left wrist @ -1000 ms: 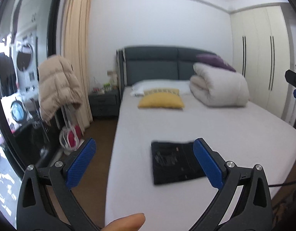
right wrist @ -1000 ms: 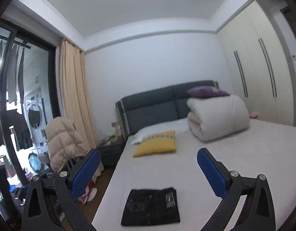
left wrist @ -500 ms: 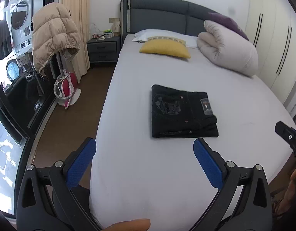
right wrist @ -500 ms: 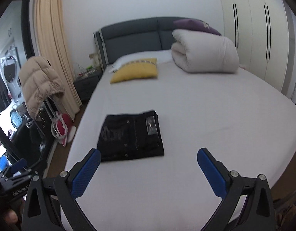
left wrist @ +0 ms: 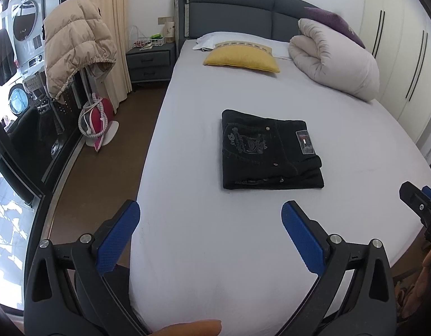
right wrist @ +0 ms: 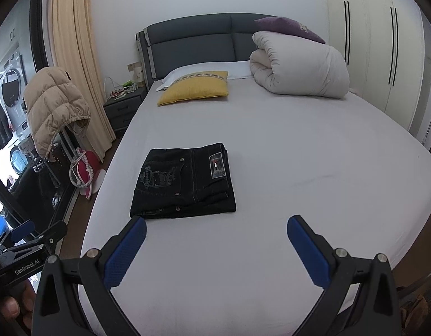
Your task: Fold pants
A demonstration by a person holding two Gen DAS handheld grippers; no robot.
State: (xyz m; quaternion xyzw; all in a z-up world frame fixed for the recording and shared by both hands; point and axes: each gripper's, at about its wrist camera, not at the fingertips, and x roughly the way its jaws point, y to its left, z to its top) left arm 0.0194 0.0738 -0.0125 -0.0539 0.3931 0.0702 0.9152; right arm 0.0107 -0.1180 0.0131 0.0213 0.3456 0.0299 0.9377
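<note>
Pants [left wrist: 267,151], black denim, folded rectangular on smooth sheet [left wrist: 215,252]; both grippers wide apart, empty.

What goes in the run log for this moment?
pants: folded, on bed | left gripper: open, empty | right gripper: open, empty

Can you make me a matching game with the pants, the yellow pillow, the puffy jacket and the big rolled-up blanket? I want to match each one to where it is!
Things:
1. black pants
2. yellow pillow
3. puffy tan jacket
4. rolled white blanket

Places:
A. hanging on a stand beside the bed, near the curtain
B. folded flat in the middle of the bed
C. under a purple cushion, by the wardrobe side
D. near the headboard, in front of a white pillow

Pairs: 1-B, 2-D, 3-A, 4-C
</note>
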